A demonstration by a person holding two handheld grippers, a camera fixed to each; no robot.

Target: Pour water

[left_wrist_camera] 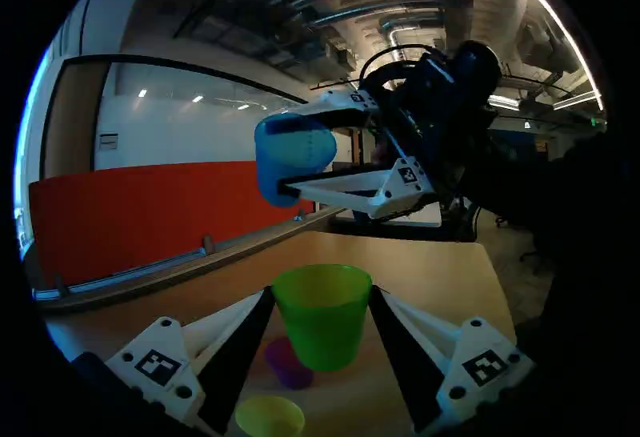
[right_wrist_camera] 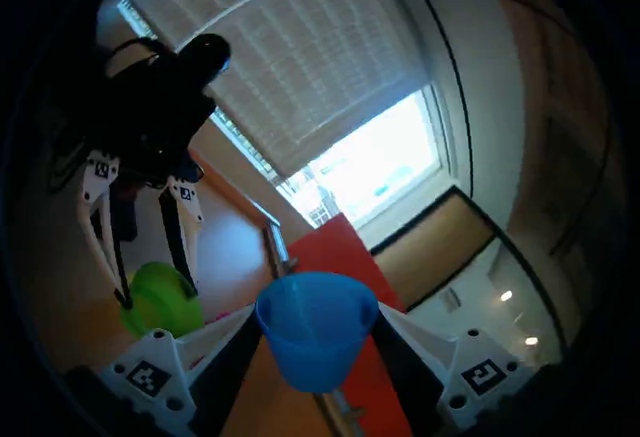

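My left gripper point(left_wrist_camera: 322, 310) is shut on a green cup point(left_wrist_camera: 322, 321), held upright above the wooden table point(left_wrist_camera: 432, 265). Above it, my right gripper point(left_wrist_camera: 292, 161) is shut on a blue cup point(left_wrist_camera: 292, 157) that is tilted on its side, its mouth turned to the left. In the right gripper view the blue cup point(right_wrist_camera: 316, 337) sits between my right gripper's point(right_wrist_camera: 318, 333) fingers. Farther off there, the left gripper point(right_wrist_camera: 160, 297) holds the green cup point(right_wrist_camera: 160, 299). No water shows in either cup.
A purple cup point(left_wrist_camera: 286, 362) and a yellow cup point(left_wrist_camera: 270, 417) stand on the table below the green cup. A red partition point(left_wrist_camera: 144, 213) with a rail runs along the table's far edge. A bright window with blinds point(right_wrist_camera: 360, 157) is behind.
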